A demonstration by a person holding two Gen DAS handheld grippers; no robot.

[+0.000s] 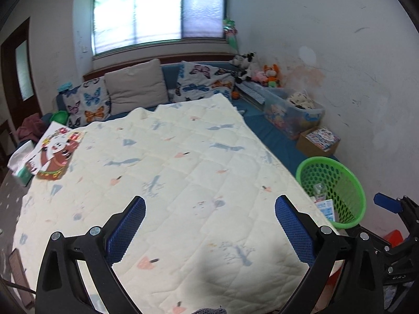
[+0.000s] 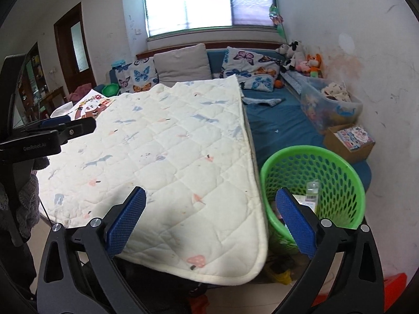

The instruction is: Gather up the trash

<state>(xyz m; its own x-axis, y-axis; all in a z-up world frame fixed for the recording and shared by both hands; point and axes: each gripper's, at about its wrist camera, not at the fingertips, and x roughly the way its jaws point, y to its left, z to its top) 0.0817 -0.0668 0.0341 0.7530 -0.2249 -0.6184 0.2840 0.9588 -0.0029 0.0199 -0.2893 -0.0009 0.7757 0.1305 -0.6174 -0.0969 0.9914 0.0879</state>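
Observation:
A green mesh basket (image 2: 314, 180) stands at the right edge of the cream quilted pad (image 2: 170, 157), on the blue mattress. Inside it lie a clear plastic bottle (image 2: 312, 191) and some paper packaging (image 1: 326, 208). My right gripper (image 2: 210, 219) is open and empty, hovering over the pad's near right corner with its right finger in front of the basket. My left gripper (image 1: 209, 225) is open and empty too, above the near part of the pad (image 1: 170, 183). The basket (image 1: 331, 191) sits to its right, and the right gripper's blue pad (image 1: 387, 202) shows beyond it.
A cartoon picture book (image 1: 56, 154) and a tissue pack (image 1: 21, 164) lie at the pad's far left corner. Pillows (image 1: 136, 85), plush toys (image 1: 262, 72), a clear storage bin (image 1: 293, 111) and a cardboard box (image 1: 318, 140) line the back and right wall. A red object (image 2: 392, 285) sits on the floor.

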